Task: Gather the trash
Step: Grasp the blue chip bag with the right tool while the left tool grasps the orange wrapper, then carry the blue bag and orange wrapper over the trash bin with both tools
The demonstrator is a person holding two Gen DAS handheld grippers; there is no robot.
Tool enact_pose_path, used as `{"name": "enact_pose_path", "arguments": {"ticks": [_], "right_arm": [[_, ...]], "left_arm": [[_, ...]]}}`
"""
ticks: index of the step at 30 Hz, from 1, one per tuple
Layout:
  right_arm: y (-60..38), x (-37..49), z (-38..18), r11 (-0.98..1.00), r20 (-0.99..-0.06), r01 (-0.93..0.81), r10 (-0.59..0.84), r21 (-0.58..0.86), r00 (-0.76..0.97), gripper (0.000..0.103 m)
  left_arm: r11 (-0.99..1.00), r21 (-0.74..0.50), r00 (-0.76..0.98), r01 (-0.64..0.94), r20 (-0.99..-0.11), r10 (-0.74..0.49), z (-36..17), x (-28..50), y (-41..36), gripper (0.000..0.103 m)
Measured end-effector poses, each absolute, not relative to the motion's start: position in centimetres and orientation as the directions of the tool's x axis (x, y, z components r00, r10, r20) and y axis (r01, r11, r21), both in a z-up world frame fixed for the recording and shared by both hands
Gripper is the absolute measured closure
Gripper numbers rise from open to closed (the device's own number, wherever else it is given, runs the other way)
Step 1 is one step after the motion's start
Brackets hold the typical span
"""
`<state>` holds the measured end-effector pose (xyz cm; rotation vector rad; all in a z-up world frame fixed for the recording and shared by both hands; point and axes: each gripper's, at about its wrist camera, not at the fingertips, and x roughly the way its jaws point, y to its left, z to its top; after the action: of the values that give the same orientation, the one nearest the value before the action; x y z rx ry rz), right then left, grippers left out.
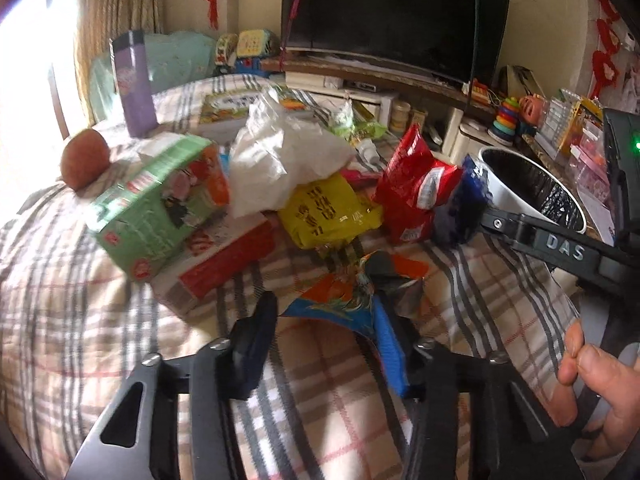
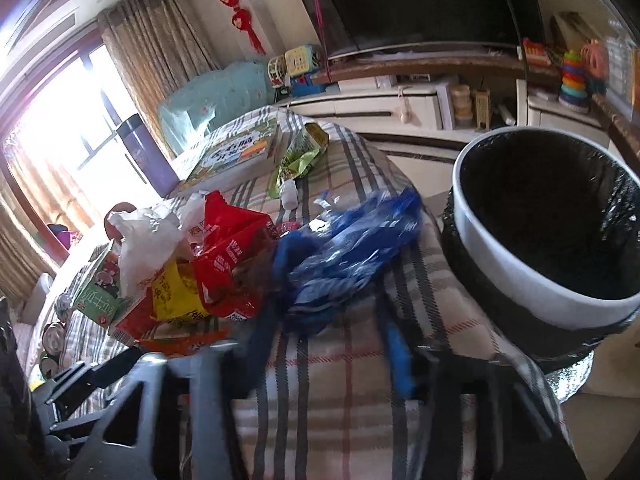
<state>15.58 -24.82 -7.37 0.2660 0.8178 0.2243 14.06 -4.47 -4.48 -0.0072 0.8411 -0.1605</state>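
On the plaid cloth lies a pile of wrappers. My left gripper is open, and an orange-and-blue snack wrapper sits crumpled at its fingertips, nearer the right finger. A crinkled blue plastic wrapper lies just ahead of my right gripper, reaching down between its wide-apart, motion-blurred fingers. The same blue wrapper shows in the left wrist view beside a red packet. A white-rimmed bin with a black liner stands at the right edge of the cloth.
A yellow packet, white plastic bag, green carton, red box, purple bottle and brown round thing crowd the cloth. A TV and toy-laden shelves stand behind. A hand holds the right gripper.
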Motion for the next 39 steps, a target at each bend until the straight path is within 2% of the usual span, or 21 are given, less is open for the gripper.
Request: {"name": "enact_pose_path", "arguments": {"ticks": [2,9,27,39], "right_arm": [[-24.9,15.5,-7.6,0.941,-0.69,-0.099,0.307,0.324,0.656,0.09],[-25.1,13.6,-6.7,0.938,-0.663,-0.138,0.324,0.319,0.674,0.094],[-30.2,10.3,-3.5,0.951,-0.624,-0.094,0.267,0.296,0.734,0.094],[-34.9,9.8,-2.7,0.957,-0.618,-0.025,0.208,0.291,0.758,0.094]], "left_arm": [[0.986,-0.08,0.638,0.145,-0.754,-0.155,-5.0,14.6,-4.4,0.067],[0.978,-0.114,0.632,0.177,-0.749,-0.201,-5.1,15.0,-4.2,0.082],[0.949,-0.15,0.635,0.276,-0.713,-0.297,-2.8,14.3,-7.3,0.084],[0.928,-0.101,0.617,0.357,-0.72,-0.316,-2.1,17.2,-11.8,0.083]]}}
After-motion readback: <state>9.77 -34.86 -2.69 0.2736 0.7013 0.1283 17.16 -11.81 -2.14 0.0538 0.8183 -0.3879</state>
